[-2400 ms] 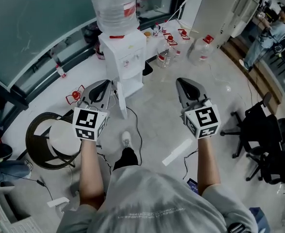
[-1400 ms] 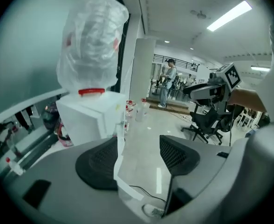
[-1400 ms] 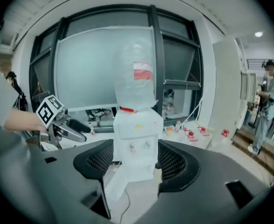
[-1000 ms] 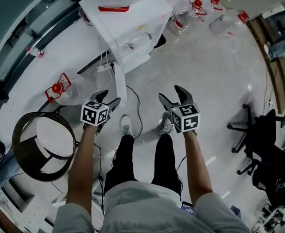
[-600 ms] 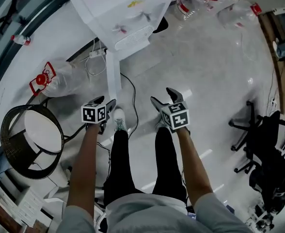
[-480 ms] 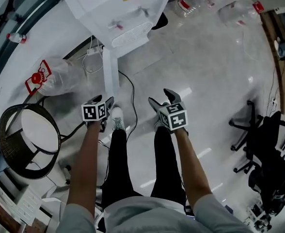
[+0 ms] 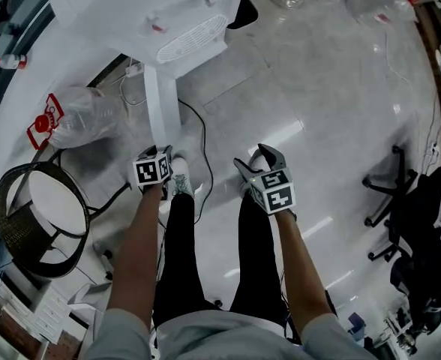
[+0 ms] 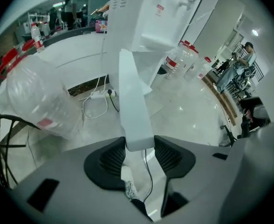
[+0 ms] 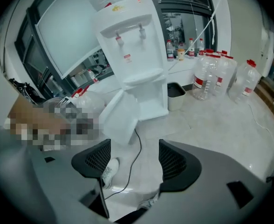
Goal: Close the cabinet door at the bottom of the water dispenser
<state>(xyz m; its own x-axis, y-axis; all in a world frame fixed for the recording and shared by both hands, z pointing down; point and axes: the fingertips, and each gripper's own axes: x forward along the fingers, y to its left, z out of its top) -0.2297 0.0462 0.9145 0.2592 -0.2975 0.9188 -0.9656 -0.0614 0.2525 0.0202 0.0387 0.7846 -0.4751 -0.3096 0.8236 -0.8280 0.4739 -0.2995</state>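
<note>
Glossy pale floor (image 7: 333, 88) around white water dispenser (image 7: 130, 6), office chair (image 7: 430, 201) nearby

Worn: grey short-sleeved top (image 7: 205, 340), forearms bare beyond its sleeves. Black trousers (image 7: 181, 253) run on from the top, with a pale shoe (image 7: 180, 185) at their far end. Left gripper (image 8: 139, 149) and right gripper (image 9: 132, 155): smooth grey shells, black ribbed pads (image 8: 113, 158). Each carries a white cube (image 7: 153, 173) printed with black square markers, on the end nearest the top.
</note>
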